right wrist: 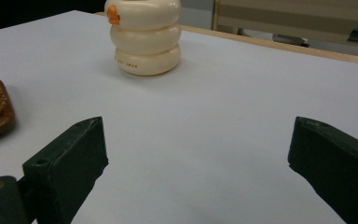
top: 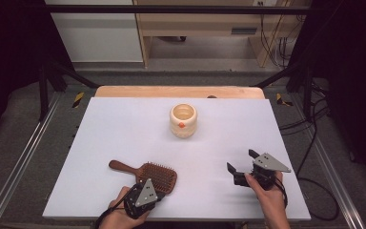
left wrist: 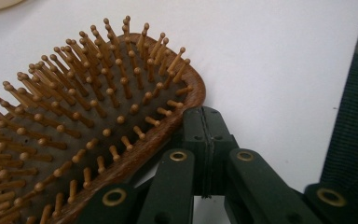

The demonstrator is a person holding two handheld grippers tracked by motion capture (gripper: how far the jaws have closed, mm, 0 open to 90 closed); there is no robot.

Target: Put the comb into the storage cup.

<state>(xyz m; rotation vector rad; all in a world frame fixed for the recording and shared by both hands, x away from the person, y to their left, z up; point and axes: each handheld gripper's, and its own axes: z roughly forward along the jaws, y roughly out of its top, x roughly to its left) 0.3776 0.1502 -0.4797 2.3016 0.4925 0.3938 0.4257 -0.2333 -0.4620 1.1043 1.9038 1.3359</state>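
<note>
— Surface and surroundings?

— White tabletop (top: 124,129) on a wooden board, grey carpet and metal rails either side, dark curtains and a pale cabinet behind.

— Item one?

— Wooden paddle hairbrush (top: 145,173), lying bristles up near the front edge, left of centre, handle pointing left. In the left gripper view its handle was cut off by the frame; in the right gripper view a sliver of its head showed at the left margin.

— Left gripper (left wrist: 204,135)?

— Jaws pressed together, nothing between them, tips touching the rim of the brush head at its rounded end. From the high view the gripper body covered the head's near corner, so the contact itself was hidden there.

— Right gripper (top: 240,163)?

— Jaws spread wide, empty, resting low over bare tabletop at front right, well apart from the brush.

— Item two?

— Cream ringed pot (top: 183,120) with an orange mark, upright near the back centre; its top was cut off in the right gripper view.

— Free room?

— Broad open surface between pot and both grippers; the brush lay near the front edge.
</note>
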